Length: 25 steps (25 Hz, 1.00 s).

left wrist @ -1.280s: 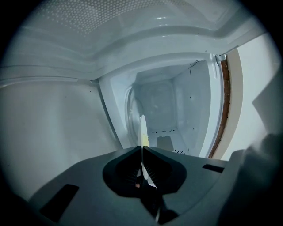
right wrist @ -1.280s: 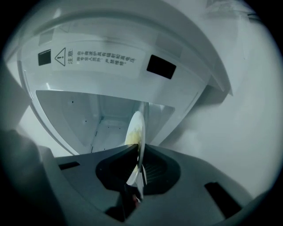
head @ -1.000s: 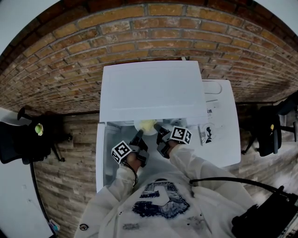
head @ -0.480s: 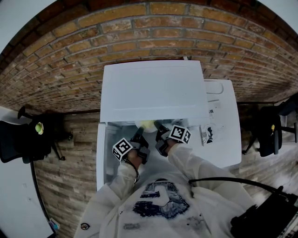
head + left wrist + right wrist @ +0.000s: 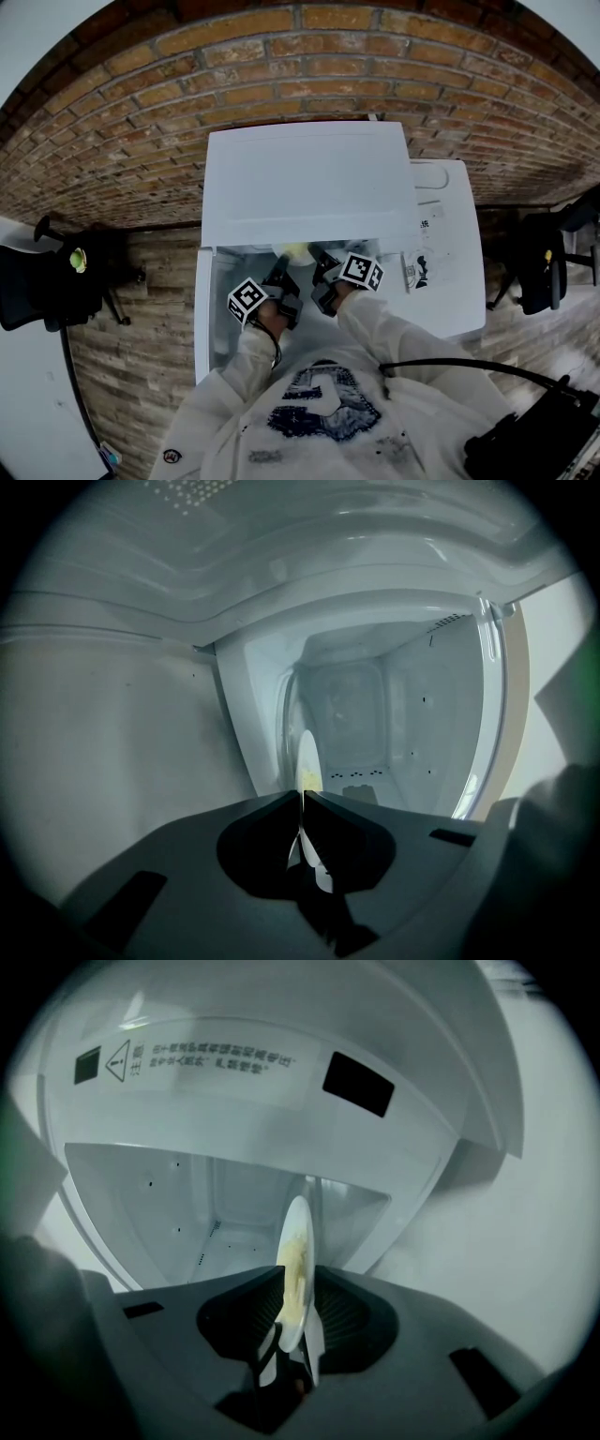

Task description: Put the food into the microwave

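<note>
Plate [image 5: 292, 250] deeper in microwave [image 5: 309, 178] than before

A warning label [image 5: 187, 1058] on a white panel of the microwave [image 5: 441, 1101] above the cavity opening carries an exclamation-mark triangle, a heading that appears to read 注意, and two lines of Chinese print too small to read. A sticker [image 5: 415, 267] on the white surface to the right of the microwave shows a black pictogram with illegible print. The left gripper [image 5: 281, 272] and right gripper [image 5: 320, 256] each carry square black-and-white markers; no brand or number is legible.
</note>
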Each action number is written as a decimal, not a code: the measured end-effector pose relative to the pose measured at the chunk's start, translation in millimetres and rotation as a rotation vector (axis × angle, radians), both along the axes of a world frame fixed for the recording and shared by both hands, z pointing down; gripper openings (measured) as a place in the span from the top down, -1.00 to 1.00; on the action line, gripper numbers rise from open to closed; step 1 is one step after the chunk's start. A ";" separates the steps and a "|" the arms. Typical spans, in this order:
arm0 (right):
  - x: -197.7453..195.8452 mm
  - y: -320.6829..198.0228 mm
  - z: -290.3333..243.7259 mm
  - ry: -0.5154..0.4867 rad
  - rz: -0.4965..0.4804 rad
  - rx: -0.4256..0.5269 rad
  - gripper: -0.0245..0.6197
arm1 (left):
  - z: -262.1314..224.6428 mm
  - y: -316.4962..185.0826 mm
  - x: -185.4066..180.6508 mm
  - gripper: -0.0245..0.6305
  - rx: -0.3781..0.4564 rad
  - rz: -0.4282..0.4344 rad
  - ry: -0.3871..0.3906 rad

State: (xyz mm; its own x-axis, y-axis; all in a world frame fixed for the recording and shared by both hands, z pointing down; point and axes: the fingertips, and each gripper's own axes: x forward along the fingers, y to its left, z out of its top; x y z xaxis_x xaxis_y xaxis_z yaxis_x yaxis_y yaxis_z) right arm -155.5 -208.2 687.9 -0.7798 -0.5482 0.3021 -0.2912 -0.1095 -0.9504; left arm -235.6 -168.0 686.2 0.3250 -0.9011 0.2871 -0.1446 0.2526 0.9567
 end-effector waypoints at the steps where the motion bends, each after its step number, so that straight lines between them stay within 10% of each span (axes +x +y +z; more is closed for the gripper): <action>1: -0.6 0.1 -0.6 -0.005 0.000 0.000 0.64 | -1.5 -1.1 0.0 0.85 0.007 -0.003 0.003; 25: 13.2 25.7 -9.6 -0.053 -0.009 -0.029 0.59 | -10.7 15.0 28.9 0.60 0.037 0.096 0.024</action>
State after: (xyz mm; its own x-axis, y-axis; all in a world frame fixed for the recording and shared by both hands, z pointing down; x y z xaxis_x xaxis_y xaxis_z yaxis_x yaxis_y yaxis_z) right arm -142.3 -182.5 678.3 -0.7998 -0.5330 0.2761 -0.2421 -0.1345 -0.9609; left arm -206.8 -153.1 675.5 0.4167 -0.8753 0.2454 -0.1433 0.2033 0.9686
